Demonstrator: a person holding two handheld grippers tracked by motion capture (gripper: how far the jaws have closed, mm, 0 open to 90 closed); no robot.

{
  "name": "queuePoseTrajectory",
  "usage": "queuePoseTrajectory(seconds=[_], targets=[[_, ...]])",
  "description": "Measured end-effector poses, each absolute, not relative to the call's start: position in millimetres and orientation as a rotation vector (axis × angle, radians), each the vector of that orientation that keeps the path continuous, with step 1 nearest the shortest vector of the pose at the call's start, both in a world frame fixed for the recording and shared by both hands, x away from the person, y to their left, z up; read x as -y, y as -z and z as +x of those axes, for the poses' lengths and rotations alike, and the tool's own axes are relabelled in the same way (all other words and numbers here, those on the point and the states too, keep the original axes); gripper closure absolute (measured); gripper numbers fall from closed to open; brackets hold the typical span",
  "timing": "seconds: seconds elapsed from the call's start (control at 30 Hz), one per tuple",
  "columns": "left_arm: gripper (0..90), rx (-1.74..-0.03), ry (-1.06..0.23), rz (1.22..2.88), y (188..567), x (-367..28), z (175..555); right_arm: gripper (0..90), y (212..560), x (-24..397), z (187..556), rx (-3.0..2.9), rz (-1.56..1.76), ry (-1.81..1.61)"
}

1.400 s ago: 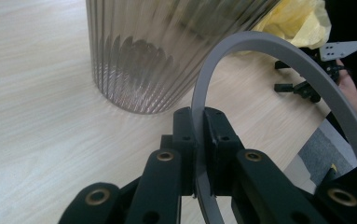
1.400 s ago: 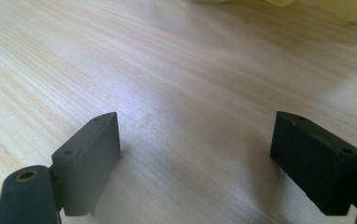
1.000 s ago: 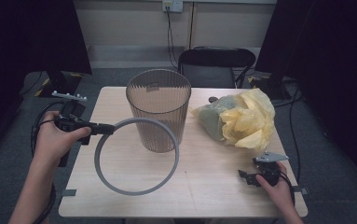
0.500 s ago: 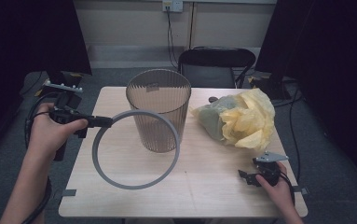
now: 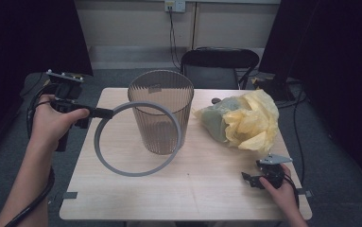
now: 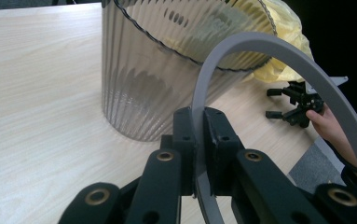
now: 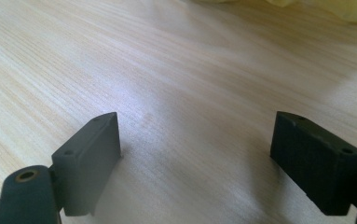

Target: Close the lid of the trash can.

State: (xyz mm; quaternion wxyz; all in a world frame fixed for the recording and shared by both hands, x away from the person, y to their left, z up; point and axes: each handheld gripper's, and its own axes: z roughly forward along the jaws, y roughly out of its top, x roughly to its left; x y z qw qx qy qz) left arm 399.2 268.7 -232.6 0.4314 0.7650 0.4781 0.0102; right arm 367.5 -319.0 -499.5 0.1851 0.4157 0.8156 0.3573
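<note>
A ribbed, see-through grey bin (image 5: 161,113) stands upright in the middle of the wooden table (image 5: 193,198). My left gripper (image 5: 104,113) is shut on the edge of a large thin grey ring (image 5: 136,174), holding it tilted in the air in front of the bin. In the left gripper view the jaws (image 6: 198,123) pinch the ring's band (image 6: 278,49), which arcs up past the bin (image 6: 143,79). My right gripper (image 5: 249,179) rests low at the table's front right, open, with bare wood between its pads (image 7: 195,140).
A crumpled yellow plastic bag (image 5: 245,120) lies to the right of the bin. A black chair (image 5: 219,64) stands behind the table's far edge. Cables trail off both sides. Dark curtains flank the room.
My left hand has lifted and drawn back slightly, raising the ring so that its top now overlaps the bin's upper part. The right hand has stayed put.
</note>
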Motion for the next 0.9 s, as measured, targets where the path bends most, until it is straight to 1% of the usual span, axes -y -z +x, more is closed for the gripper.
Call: queuePoseTrajectory(seconds=[0.53,0.9], targets=[[84.0,-1.227,-0.029,1.897,234,-262,439,15.1,499,319,368,-2.298,1.171,-1.007],[84.0,-1.258,-0.055,1.857,232,-252,447,15.1,499,319,368,-2.298,1.171,-1.008]])
